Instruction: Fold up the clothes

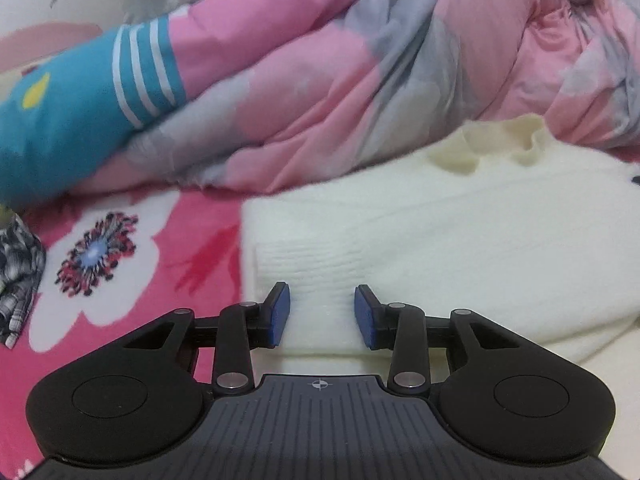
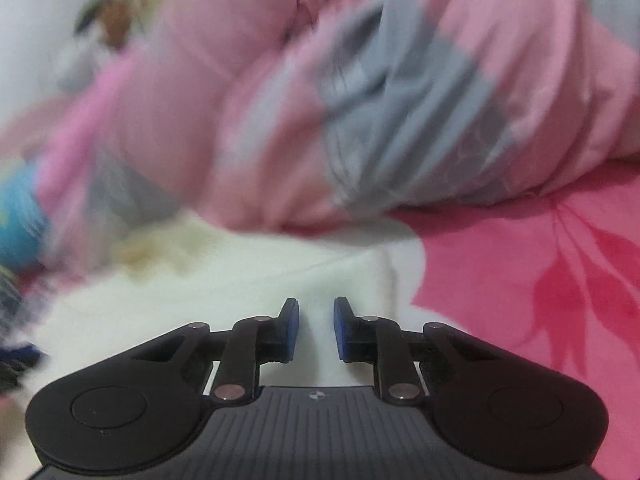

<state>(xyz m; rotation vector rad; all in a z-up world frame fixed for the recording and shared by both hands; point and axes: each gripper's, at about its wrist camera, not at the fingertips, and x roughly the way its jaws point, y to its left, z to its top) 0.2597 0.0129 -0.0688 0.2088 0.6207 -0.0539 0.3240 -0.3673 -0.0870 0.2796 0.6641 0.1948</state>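
Note:
A cream-white knitted sweater lies flat on the pink floral bedsheet, its neckline toward the duvet. My left gripper hovers low over the sweater's near left edge. Its blue pads stand apart with white knit showing between them, and they are not pressing on it. In the right wrist view, which is blurred, the same sweater fills the lower left. My right gripper sits over its right edge with a narrow gap between the pads. White cloth shows in that gap, and I see no fold pinched.
A bulky pink and grey duvet is heaped right behind the sweater. A teal garment with white stripes lies at the left, and a black-and-white patterned cloth at the far left edge. Bedsheet shows to the right.

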